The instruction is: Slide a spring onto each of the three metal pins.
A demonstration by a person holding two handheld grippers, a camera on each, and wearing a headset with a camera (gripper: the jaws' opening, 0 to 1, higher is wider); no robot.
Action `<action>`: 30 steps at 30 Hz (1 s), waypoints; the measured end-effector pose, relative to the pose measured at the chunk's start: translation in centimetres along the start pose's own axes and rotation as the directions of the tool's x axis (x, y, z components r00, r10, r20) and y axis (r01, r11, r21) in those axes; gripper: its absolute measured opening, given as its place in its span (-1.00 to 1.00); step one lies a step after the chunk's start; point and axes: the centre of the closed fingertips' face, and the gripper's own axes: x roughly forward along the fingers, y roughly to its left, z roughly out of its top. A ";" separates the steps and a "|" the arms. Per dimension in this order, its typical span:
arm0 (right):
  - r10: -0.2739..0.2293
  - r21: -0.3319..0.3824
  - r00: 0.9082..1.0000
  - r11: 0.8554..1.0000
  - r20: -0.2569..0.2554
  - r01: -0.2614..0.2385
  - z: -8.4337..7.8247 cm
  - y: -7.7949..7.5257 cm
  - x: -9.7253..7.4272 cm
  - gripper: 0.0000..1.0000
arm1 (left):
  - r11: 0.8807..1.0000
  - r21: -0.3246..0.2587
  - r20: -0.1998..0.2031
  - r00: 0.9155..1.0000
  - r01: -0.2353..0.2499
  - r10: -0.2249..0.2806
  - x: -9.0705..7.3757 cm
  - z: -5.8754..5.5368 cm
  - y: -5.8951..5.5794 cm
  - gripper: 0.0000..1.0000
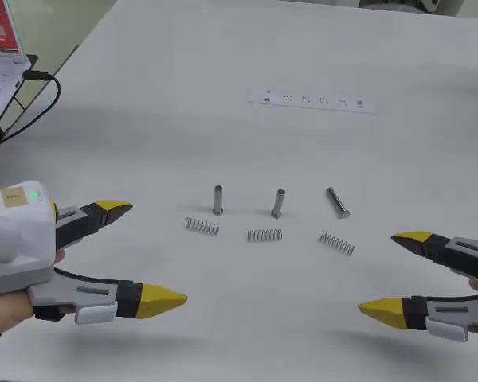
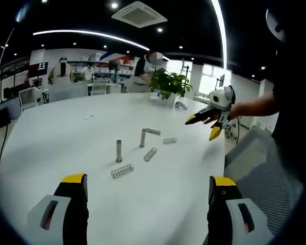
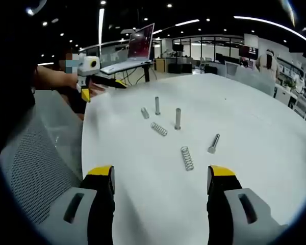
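Observation:
Three metal pins sit mid-table: the left pin (image 1: 217,199) and middle pin (image 1: 279,203) stand upright, the right pin (image 1: 337,202) lies on its side. In front of each lies a spring: left spring (image 1: 201,226), middle spring (image 1: 264,235), right spring (image 1: 336,243). My left gripper (image 1: 147,253) is open at the near left, apart from the springs. My right gripper (image 1: 394,272) is open at the near right. Ahead of the open jaws in the left gripper view are the nearest spring (image 2: 122,170) and pin (image 2: 119,151). Between the open jaws in the right gripper view are the lying pin (image 3: 213,143) and a spring (image 3: 186,157).
A white power strip (image 1: 311,101) lies further back on the white table (image 1: 223,135). A laptop (image 1: 0,56) with a black cable (image 1: 32,103) sits at the far left corner. People and desks stand in the room beyond.

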 end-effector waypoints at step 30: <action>0.000 -0.003 1.000 1.000 -0.011 0.000 0.8 -1.3 0.2 0.43 | 1.000 -0.015 0.003 1.000 0.007 -0.007 0.4 -0.4 0.0 0.91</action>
